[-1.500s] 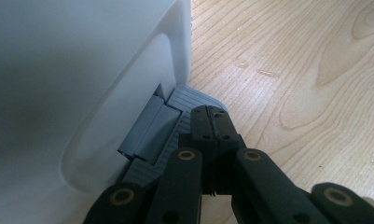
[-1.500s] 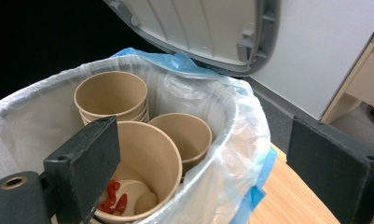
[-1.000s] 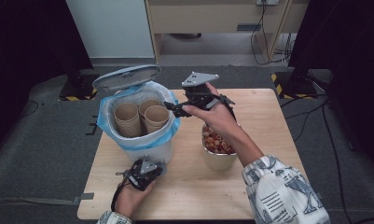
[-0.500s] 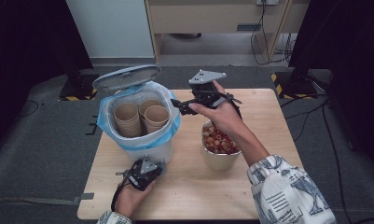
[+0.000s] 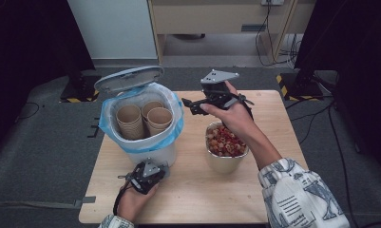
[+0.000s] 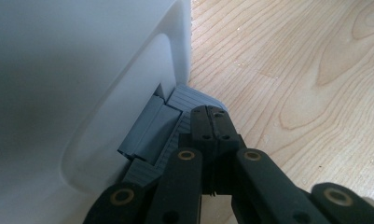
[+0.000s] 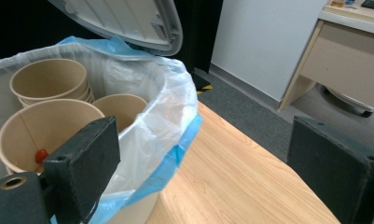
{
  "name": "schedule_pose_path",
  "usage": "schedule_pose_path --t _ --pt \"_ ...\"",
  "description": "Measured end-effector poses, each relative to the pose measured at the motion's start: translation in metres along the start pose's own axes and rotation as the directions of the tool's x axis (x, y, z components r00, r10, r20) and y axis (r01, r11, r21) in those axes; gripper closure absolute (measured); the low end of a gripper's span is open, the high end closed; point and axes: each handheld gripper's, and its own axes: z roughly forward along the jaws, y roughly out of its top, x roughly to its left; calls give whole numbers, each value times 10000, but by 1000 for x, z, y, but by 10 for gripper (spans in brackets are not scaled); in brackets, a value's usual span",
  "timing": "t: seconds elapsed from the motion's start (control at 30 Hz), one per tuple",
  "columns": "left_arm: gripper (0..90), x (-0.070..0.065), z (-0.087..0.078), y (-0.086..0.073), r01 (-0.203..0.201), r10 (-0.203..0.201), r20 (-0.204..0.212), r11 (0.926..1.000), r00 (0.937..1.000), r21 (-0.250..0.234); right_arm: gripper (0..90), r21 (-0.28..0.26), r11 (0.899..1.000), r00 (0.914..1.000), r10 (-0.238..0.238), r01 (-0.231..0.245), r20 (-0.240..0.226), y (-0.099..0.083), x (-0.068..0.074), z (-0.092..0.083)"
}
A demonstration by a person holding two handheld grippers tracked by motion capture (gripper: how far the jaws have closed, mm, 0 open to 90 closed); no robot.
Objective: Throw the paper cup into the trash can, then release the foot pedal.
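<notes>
Three paper cups [image 5: 145, 119] stand upright inside a white bin [image 5: 152, 154] lined with a clear and blue bag [image 5: 178, 127], on the left half of a wooden table [image 5: 273, 109]. In the right gripper view the nearest cup [image 7: 40, 126] has a small red bit lying inside it. The bin's grey lid [image 5: 128, 78] is tipped up and back behind the rim.

At the bin's foot, on the side nearest the person, sits a grey pedal [image 6: 149, 128]. The left gripper [image 5: 147, 175] lies low on the table just in front of the bin, and in the left gripper view its jaws are pressed together with nothing between them, their tips resting on the pedal's ribbed plate close against the bin wall. The left hand [image 5: 133, 202] holds it from below the table's near edge.

The right gripper [image 5: 194, 105] is held up in the air just beside the bin's right rim, pointing toward the cups. Its jaws stand wide apart and empty; the right gripper view looks between them onto the bag's edge and the bare table. The right hand [image 5: 233, 118] holding it hangs over a metal bowl [image 5: 223, 161], which stands on the table to the right of the bin, apart from it. The bowl is full of red and tan pieces [image 5: 223, 141].
</notes>
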Motion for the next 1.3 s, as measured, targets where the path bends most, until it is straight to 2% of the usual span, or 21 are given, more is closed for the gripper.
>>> schedule_pose_path --t 0.4,0.5,0.6,0.7,0.8,0.87,0.97,1.1,1.13,1.23,1.3 --pt "898 0 0 0 31 -31 -8 10000 10000 -4 96 -16 9999 9997 108 -108 214 -4 -10 -9" --pt "888 -5 -5 -1 242 -242 150 9997 9996 -30 95 18 9999 9995 122 -122 298 -6 -14 -12" --pt "753 -14 -20 -2 304 -300 114 9988 9995 -392 91 64 9999 9990 121 -124 441 -8 -20 -17" --pt "674 -21 -34 -6 654 -634 280 9948 9976 -780 91 80 9996 9976 268 -274 638 -12 -28 -22" --pt "594 -22 -42 -11 786 -770 242 9942 9967 -728 90 195 9991 9948 361 -381 956 -20 -37 -28" --pt "548 -18 -50 -17 1137 -1131 116 9910 9935 -708 89 268 9986 9923 413 -448 1171 -27 -43 -35" --pt "462 -4 -60 -30 1876 -1888 -77 9793 9820 -765 84 336 9969 9866 647 -705 1498 -43 -54 -49" --pt "396 19 -72 -44 2743 -2811 -499 9552 9584 -1112 72 435 9936 9748 932 -1040 2026 -71 -70 -70" --pt "367 26 -72 -47 2922 -2998 -656 9506 9518 -1051 71 450 9927 9705 995 -1119 2196 -78 -74 -75" --pt "301 45 -71 -55 3567 -3685 -996 9267 9243 -1185 65 562 9893 9608 1165 -1346 2518 -103 -82 -89" --pt "261 55 -67 -57 3826 -3939 -1240 9179 9108 -1057 64 630 9857 9533 1339 -1563 2707 -123 -86 -97"
